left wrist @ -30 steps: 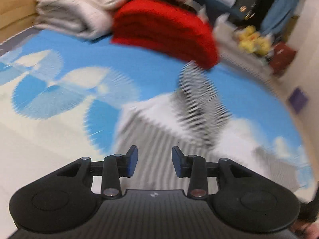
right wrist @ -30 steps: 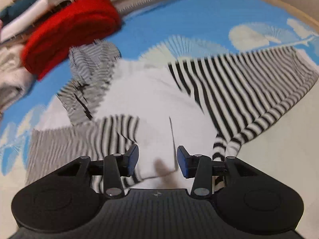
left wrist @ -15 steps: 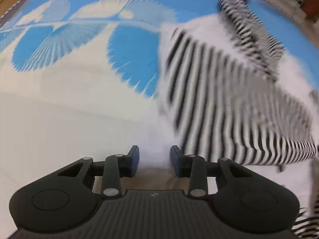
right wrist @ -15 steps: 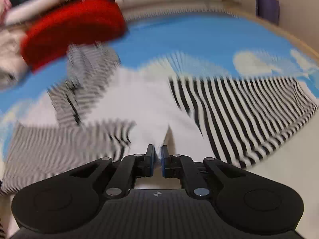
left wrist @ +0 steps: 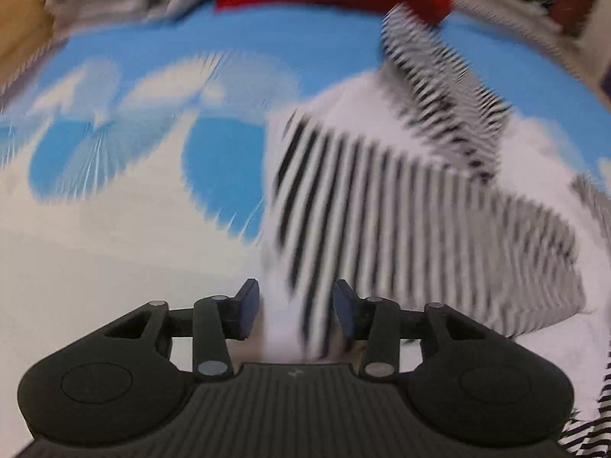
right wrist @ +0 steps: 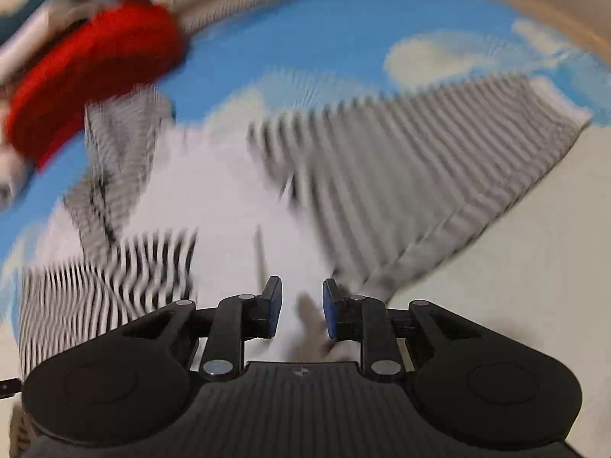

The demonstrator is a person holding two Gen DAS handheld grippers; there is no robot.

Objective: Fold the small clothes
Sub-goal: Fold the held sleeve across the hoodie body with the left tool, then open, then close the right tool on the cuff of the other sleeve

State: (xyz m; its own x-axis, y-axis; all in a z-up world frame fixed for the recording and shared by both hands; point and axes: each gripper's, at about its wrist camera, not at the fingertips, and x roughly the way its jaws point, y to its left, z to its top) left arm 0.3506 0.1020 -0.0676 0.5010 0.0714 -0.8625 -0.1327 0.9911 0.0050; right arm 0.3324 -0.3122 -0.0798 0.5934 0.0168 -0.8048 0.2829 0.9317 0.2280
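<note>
A blue-and-white patterned bedsheet [left wrist: 160,198] carries a black-and-white striped garment [right wrist: 214,206], spread flat below a folded red cloth [right wrist: 95,72]. The left tongs [left wrist: 294,313] hang over the garment's striped corner, jaws spread, having just been opening, cloth between them unpinched. The right tongs [right wrist: 302,307] sit over its white hem, jaws apart, also just opening.
</note>
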